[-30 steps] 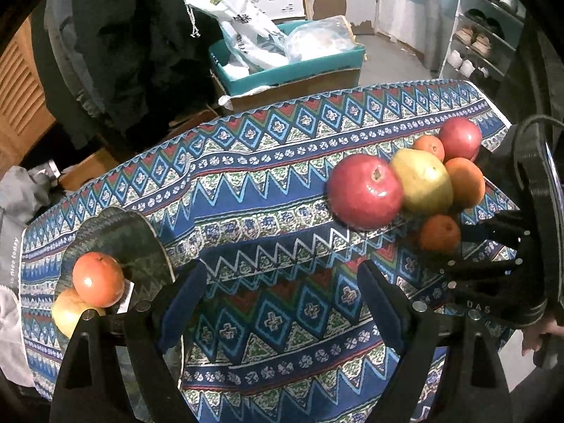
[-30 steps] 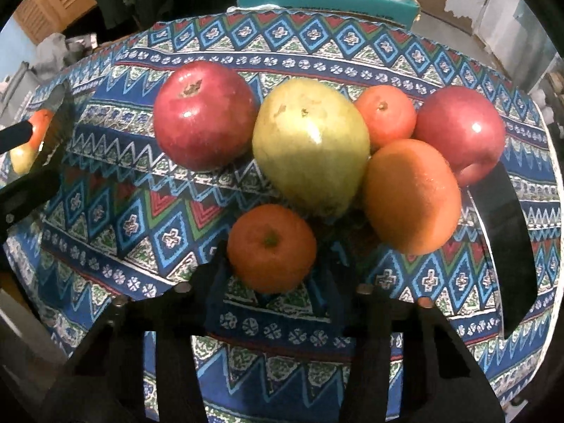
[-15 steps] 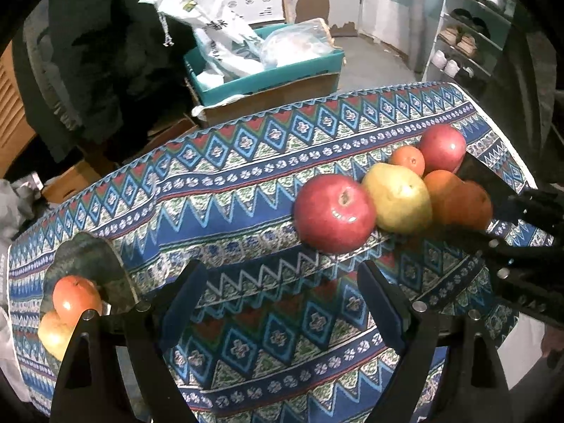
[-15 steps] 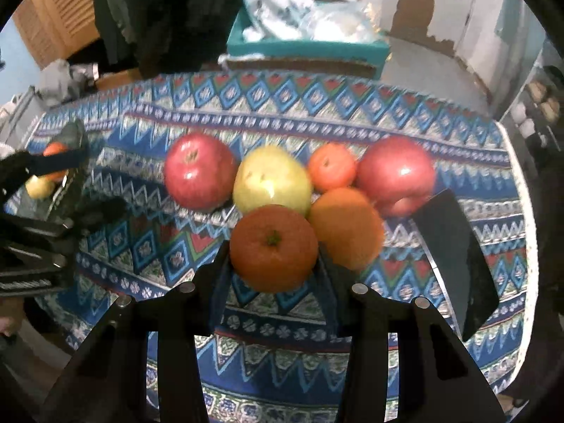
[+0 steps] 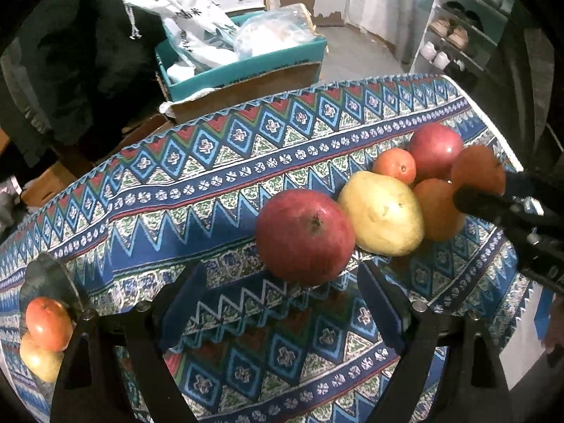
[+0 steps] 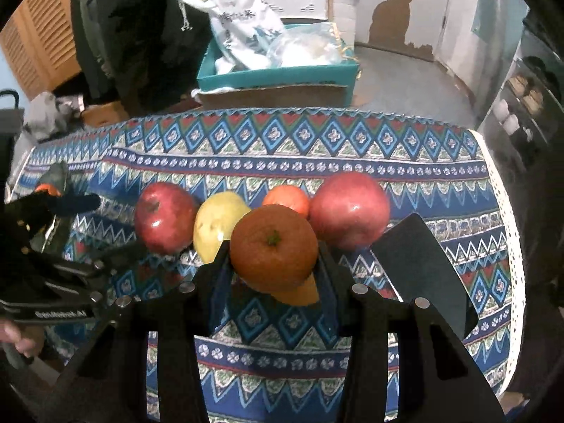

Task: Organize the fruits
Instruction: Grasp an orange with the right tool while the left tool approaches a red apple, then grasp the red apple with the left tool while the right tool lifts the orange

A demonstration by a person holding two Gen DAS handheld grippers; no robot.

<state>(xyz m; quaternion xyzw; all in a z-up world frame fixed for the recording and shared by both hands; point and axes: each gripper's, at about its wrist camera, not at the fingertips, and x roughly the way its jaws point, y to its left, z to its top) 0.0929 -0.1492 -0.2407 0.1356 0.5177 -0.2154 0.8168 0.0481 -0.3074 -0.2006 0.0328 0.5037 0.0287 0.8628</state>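
My right gripper [image 6: 274,269] is shut on an orange [image 6: 273,246] and holds it above the cloth, in front of the fruit pile; the held orange also shows in the left wrist view [image 5: 477,171]. On the cloth lie a red apple [image 5: 305,236], a yellow pear [image 5: 382,213], a small orange [image 5: 394,165], a second red apple [image 5: 435,149] and another orange [image 5: 437,208]. My left gripper [image 5: 280,303] is open and empty, just short of the near red apple. A dark plate [image 5: 49,275] at the far left holds an orange [image 5: 47,319] and a yellow fruit [image 5: 38,359].
A patterned blue cloth [image 5: 218,176] covers the table. A dark plate [image 6: 426,271] lies at the right by the pile. Behind the table stands a teal box [image 5: 246,67] with bags. A shoe rack [image 5: 454,35] is at the far right.
My right gripper has lifted the orange up and away from the pile. My left gripper has moved right, closer to the near red apple.
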